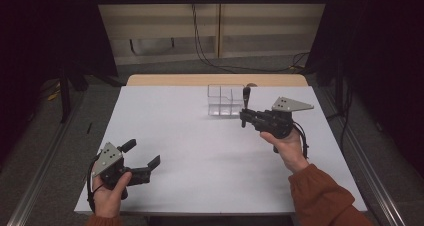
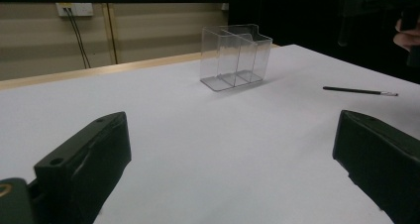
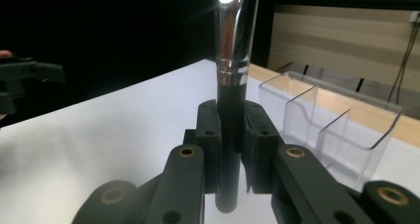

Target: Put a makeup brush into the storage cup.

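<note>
On the white desk (image 1: 200, 151), the right gripper (image 1: 245, 117) holds a dark brush (image 1: 246, 97) upright, just beside a clear compartmented holder (image 1: 225, 100) near the far edge. The left gripper (image 1: 144, 155), fingers spread, sits near the front left corner.

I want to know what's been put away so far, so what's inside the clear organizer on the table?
Nothing: the clear organizer's compartments look empty through their walls. The makeup brush sits upright in the right tool, beside it.

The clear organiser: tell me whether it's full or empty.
Empty. The clear organiser shows bare compartments; the brush stands upright in the shut right gripper, beside the organiser, not in it.
</note>
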`<state>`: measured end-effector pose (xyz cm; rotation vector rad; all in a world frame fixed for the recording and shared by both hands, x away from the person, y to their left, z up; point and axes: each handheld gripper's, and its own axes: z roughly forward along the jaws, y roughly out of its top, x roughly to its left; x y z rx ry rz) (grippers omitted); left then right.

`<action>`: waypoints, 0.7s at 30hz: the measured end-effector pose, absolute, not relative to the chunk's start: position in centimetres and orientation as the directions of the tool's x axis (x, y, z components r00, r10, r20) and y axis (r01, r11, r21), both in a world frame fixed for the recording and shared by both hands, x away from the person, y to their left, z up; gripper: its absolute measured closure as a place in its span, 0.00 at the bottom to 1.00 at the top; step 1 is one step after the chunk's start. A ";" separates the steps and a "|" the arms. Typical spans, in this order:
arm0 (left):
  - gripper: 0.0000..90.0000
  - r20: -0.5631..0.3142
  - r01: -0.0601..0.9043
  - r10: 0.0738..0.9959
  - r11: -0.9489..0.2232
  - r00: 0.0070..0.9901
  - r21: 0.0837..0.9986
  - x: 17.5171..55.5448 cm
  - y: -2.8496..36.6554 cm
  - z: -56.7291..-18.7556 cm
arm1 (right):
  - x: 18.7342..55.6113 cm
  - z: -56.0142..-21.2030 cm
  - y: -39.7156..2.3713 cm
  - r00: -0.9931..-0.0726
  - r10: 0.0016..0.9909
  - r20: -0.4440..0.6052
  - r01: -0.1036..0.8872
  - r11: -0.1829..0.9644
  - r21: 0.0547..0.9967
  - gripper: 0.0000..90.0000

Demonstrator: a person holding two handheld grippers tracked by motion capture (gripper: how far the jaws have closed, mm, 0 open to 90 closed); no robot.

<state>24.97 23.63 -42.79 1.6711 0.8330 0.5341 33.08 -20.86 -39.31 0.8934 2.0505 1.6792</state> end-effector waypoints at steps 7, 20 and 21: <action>0.02 -0.072 0.245 0.755 -0.121 0.652 0.962 25.0 23.5 -42.8 | 35.3 -38.7 -21.2 -0.715 0.689 0.117 0.250 0.096 0.963 0.89; 0.02 -0.072 0.244 0.752 -0.121 0.655 0.962 24.9 23.5 -42.8 | 38.3 -38.6 -20.9 -0.676 0.728 0.115 0.260 0.089 0.962 0.89; 0.02 -0.072 0.244 0.752 -0.121 0.655 0.962 24.9 23.5 -42.8 | 38.5 -38.7 -20.9 -0.673 0.730 0.115 0.262 0.090 0.961 0.89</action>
